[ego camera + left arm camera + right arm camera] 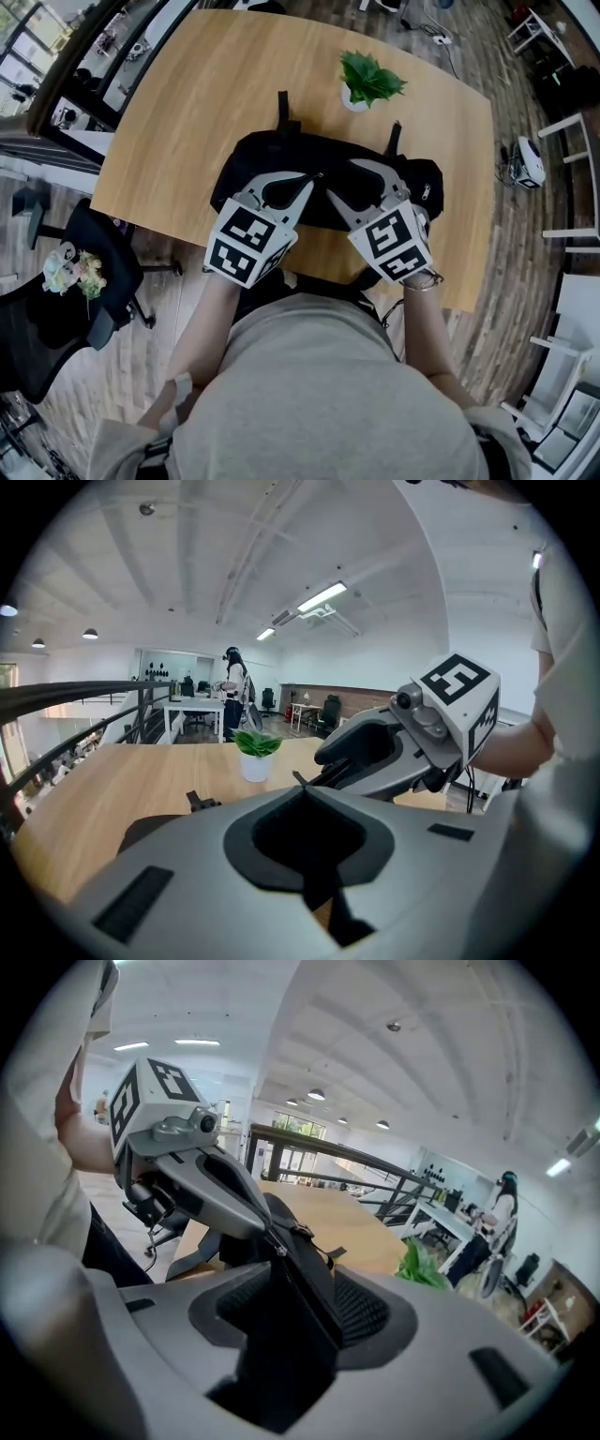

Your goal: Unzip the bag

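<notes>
I count one bag [328,202], lying lengthwise left to right on the bench [206,94]. My left tongs [300,782] are closed together. My right tongs [300,1274] stand apart around the bag.

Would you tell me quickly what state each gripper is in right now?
Left gripper: closed, apparently pinching the zipper pull.
Right gripper: open, with a fold of the bag between its jaws, not clamped.

The black bag [309,155] lies lengthwise across the wooden table [206,84], near its front edge. Two dark straps [282,105] stick out from its far side.
</notes>
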{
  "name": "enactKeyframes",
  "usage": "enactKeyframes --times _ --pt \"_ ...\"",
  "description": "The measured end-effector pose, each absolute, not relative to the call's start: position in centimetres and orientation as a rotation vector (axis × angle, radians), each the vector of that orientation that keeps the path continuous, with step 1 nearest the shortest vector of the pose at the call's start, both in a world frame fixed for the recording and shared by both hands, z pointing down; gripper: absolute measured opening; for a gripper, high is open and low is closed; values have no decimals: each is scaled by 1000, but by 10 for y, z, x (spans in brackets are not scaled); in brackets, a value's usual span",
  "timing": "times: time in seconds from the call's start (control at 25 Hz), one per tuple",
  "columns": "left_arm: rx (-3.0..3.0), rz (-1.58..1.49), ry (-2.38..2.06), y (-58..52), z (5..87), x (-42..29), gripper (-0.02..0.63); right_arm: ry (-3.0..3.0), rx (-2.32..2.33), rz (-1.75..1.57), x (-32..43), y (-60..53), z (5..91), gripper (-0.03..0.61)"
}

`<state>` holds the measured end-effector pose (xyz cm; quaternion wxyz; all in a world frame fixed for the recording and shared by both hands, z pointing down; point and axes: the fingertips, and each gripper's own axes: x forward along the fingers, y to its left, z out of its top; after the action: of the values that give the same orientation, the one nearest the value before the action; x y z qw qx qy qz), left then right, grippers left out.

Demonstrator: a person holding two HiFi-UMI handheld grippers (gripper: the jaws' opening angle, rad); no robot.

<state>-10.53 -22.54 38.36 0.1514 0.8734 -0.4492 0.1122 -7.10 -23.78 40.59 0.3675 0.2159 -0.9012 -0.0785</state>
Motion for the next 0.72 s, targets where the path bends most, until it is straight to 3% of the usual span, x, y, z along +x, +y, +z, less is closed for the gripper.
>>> enactKeyframes --times 0.48,0.72 --pt "2463 237 -1309 -232 381 -111 20 -2316 528 -190 -81 -239 419 48" --pt "2419 219 -1339 -233 385 -117 20 -2310 567 -158 -81 -239 420 35"
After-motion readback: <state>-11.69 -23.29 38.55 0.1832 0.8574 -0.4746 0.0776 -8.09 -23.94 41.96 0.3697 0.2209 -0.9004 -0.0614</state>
